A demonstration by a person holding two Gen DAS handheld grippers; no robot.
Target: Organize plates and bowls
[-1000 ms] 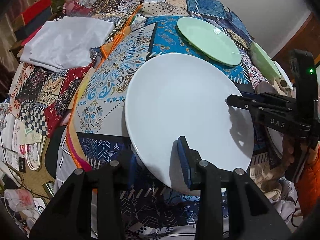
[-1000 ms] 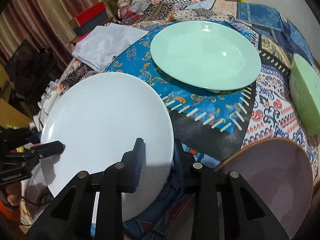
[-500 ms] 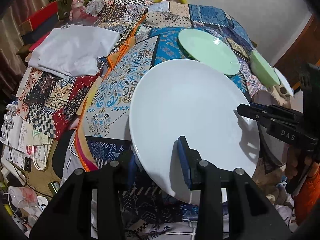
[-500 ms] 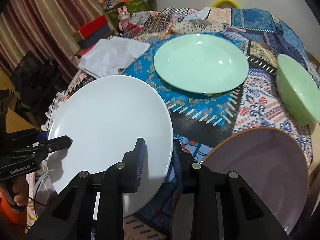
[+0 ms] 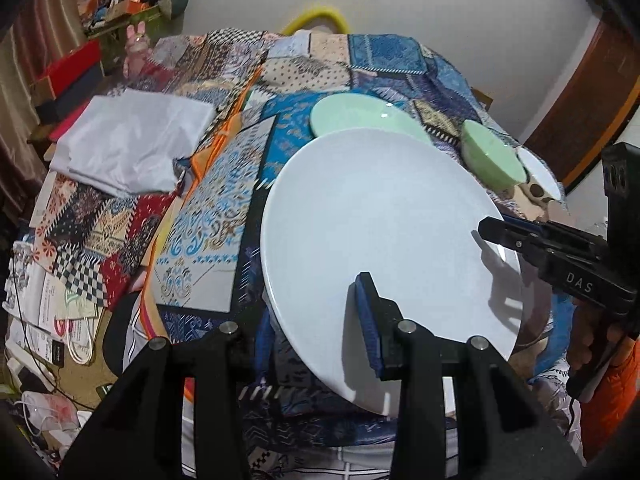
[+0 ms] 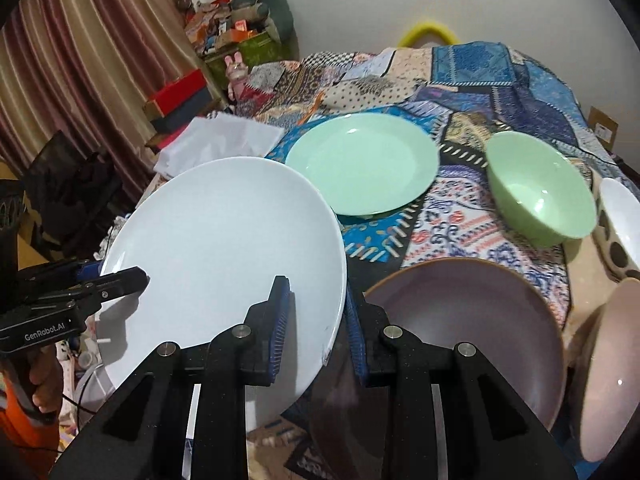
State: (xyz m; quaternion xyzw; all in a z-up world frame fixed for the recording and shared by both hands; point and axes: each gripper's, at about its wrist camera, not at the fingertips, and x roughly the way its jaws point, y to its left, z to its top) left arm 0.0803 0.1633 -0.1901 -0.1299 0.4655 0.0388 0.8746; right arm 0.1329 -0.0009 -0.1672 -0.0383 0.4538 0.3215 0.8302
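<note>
Over that patchwork cloth [image 6: 472, 80] you've got the white plate [image 6: 224, 248] pinched at 6 o'clock by your right gripper [image 6: 316, 320] and left gripper [image 5: 316, 340], marked "DAS" and "GenRobot.AI".

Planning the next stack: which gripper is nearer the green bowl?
Right. The right gripper clamps the white plate's edge on the side facing the green bowl; the left gripper grips the plate's opposite rim, farther from it.
</note>
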